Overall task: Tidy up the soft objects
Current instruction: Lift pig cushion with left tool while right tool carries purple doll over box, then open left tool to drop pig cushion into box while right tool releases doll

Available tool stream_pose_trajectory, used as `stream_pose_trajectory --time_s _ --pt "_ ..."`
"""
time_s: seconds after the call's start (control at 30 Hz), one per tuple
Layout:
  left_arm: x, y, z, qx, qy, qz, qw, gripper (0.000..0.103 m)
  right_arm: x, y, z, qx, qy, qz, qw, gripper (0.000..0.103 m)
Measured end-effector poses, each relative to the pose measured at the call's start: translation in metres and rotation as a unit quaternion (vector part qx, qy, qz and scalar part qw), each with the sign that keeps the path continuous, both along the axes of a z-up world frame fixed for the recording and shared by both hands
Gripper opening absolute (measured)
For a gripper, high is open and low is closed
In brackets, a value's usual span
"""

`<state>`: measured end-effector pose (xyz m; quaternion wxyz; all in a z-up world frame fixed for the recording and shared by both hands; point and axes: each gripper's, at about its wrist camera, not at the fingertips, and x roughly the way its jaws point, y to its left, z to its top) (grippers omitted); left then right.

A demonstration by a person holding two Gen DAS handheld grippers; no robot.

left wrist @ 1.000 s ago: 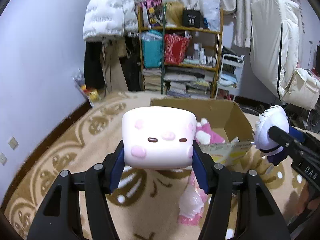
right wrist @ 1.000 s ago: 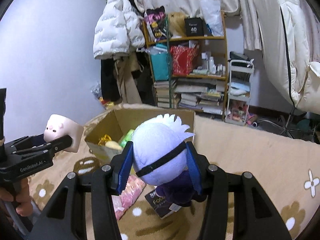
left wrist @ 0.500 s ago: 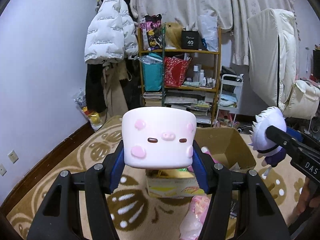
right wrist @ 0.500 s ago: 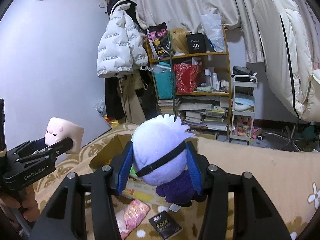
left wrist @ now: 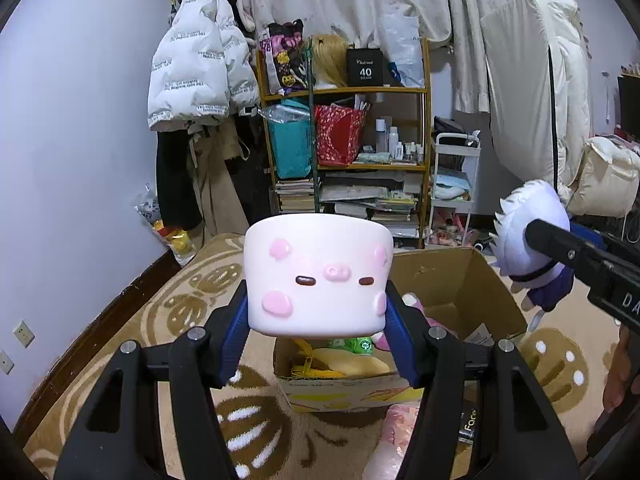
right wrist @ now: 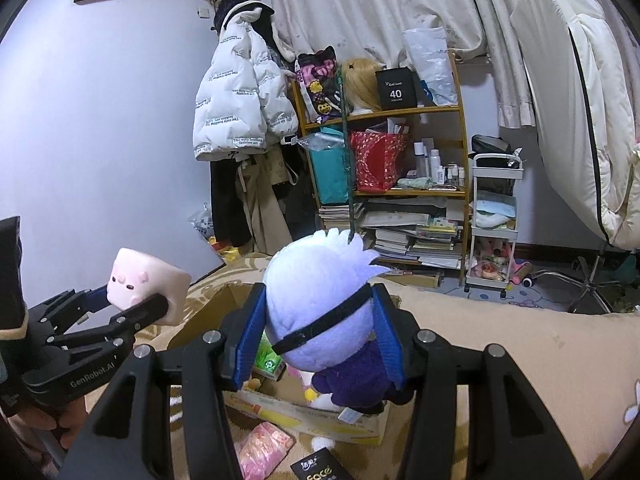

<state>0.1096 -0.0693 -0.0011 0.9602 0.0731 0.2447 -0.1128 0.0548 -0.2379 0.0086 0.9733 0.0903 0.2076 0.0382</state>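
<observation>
My left gripper (left wrist: 318, 320) is shut on a white marshmallow pig toy (left wrist: 318, 276) and holds it up in the air, just before the open cardboard box (left wrist: 452, 276). The same toy shows in the right wrist view (right wrist: 146, 280). My right gripper (right wrist: 318, 336) is shut on a white-haired plush doll (right wrist: 320, 300) with a black blindfold and purple body, held over the box (right wrist: 308, 408). The doll shows at the right of the left wrist view (left wrist: 528, 240). The box holds several soft toys: pink, yellow and green.
A patterned beige carpet (left wrist: 180, 308) covers the floor. A pink packet (right wrist: 264, 448) and a black packet (right wrist: 320, 468) lie in front of the box. A crowded shelf (left wrist: 360, 152), hanging coats (left wrist: 200, 80) and a white cart (left wrist: 456, 184) stand at the far wall.
Both grippers have risen and tilted up with their toys, so the box now sits lower in both views. The right gripper's doll is now over the box.
</observation>
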Motion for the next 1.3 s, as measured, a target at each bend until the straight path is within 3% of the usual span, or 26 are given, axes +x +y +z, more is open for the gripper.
stream_pose_trajectory --time_s 0.5,0.97,1.3 --pt "0.03 -0.001 -0.029 0.002 0.054 -0.002 0.9985 0.061 0.049 -0.003 -0.022 0.008 0.026 0.02 0.999 0.055" --pt "0.034 -0.011 -0.043 0.022 0.067 -0.022 0.9973 0.062 0.051 0.005 -0.043 0.0 0.044 0.032 0.999 0.057" --pt "0.035 -0.016 -0.044 0.013 0.074 -0.047 0.9961 0.063 0.053 0.003 -0.046 0.019 0.042 0.038 0.998 0.06"
